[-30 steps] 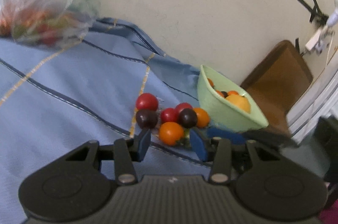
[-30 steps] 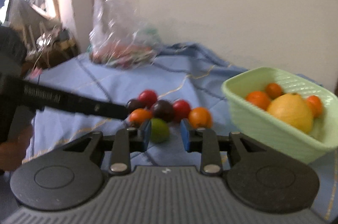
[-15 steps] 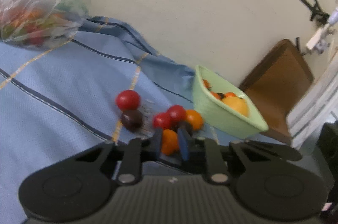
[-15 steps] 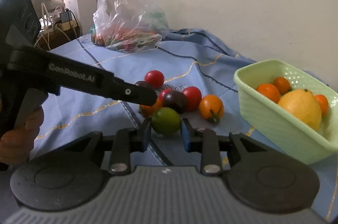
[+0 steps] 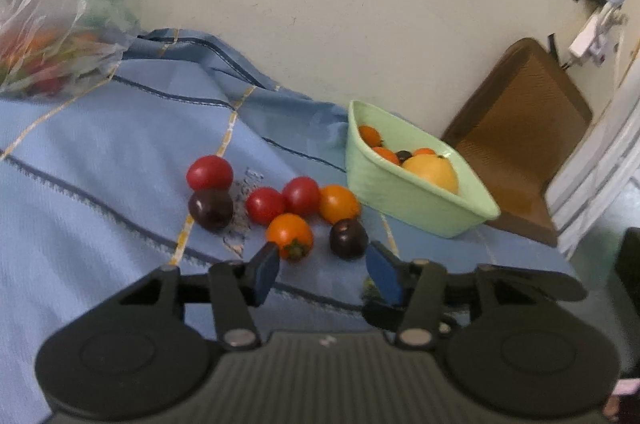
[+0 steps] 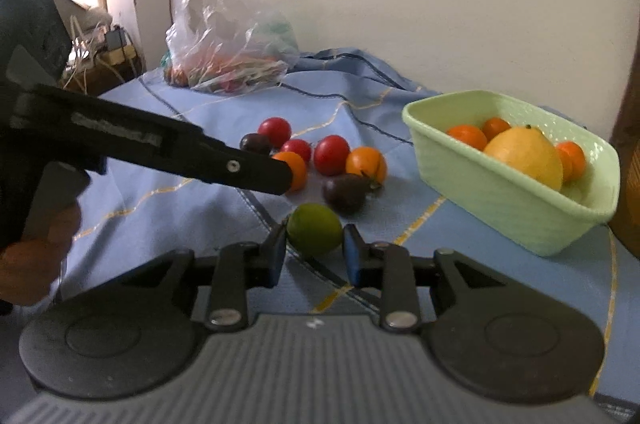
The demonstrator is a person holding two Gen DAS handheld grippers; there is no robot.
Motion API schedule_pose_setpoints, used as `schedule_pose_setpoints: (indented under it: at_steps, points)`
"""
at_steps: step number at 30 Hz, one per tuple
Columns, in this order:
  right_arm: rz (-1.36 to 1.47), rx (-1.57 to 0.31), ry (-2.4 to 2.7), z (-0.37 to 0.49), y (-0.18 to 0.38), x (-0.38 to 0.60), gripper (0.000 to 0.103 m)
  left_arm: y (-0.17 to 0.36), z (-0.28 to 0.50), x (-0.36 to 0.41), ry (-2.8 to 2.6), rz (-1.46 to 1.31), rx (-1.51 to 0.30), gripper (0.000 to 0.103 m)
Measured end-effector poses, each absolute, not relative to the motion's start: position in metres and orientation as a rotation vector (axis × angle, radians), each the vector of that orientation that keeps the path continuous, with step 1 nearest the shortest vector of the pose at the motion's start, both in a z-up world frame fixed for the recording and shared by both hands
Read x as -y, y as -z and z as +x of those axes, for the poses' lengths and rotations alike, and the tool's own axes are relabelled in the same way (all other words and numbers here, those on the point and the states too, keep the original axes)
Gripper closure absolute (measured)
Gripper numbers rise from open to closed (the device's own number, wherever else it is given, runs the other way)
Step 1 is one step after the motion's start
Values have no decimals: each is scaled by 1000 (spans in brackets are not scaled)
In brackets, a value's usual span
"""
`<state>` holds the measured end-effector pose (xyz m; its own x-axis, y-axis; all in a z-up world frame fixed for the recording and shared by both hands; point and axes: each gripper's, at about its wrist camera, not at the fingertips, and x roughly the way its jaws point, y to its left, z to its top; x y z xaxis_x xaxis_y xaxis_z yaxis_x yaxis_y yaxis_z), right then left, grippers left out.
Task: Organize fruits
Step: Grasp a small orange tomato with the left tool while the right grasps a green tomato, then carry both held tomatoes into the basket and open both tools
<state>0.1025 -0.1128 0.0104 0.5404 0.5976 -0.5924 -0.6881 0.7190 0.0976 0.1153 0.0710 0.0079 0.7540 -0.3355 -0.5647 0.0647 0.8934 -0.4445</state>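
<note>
Fingers on my left gripper [image 5: 323, 271] are spread wide with nothing between them, tips just above the blue cloth [image 5: 100, 152]. Just ahead of its left fingertip sits an orange tomato [image 5: 289, 234], stem end toward me; just ahead of the right fingertip is a dark tomato [image 5: 348, 238], apart from the pad. Behind those, a row: two red ones [image 5: 265, 205] and another orange one [image 5: 339, 203], bunched together. Farther left, a red tomato [image 5: 209, 173] stacked against a dark one [image 5: 211, 209].

Right gripper [image 6: 314, 251] brackets the green fruit [image 6: 315, 229], pads at each side of it; cannot tell whether they actually touch it, and the fruit looks to be resting on the cloth. Left gripper's black arm crosses ahead-left of it, tip beside the orange tomato.

Green basket [image 6: 500, 196] is ahead-right of both grippers, on the cloth near the wall, holding a large yellow fruit [image 6: 524, 155] plus several small orange ones. Plastic bag [image 6: 224, 36] with mixed produce is far ahead-left, against the wall.
</note>
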Motion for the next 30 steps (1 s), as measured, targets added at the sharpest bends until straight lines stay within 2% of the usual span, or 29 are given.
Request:
schedule_pose_setpoints:
  at_steps: [3,6,8,10,14,19,24,30]
  points:
    - [-122,-650,-768,105,-10,116,70,-9,122,-68,194,-393,-677,53]
    - [-95,-662,-769,107,-9,119,70,-4,128,-69,165,-381,-692,58]
    - [-81,-664,-768,107,-9,121,70,0,129,-71,156,-386,-683,68]
    - [-73,-664,-769,107,-9,122,70,2,128,-71,145,-366,-675,74]
    - [-59,-625,-776,102,-13,126,70,-2,122,-78,192,-435,-677,74]
    - [-41,-498,-729,99,-29,138,70,-31,122,-75,277,-451,-603,74]
    - [-3,-421,-599,129,-47,155,70,-51,164,-52,354,-419,-580,74]
    - [10,-403,-493,172,-45,161,70,-49,219,-27,363,-433,-604,74]
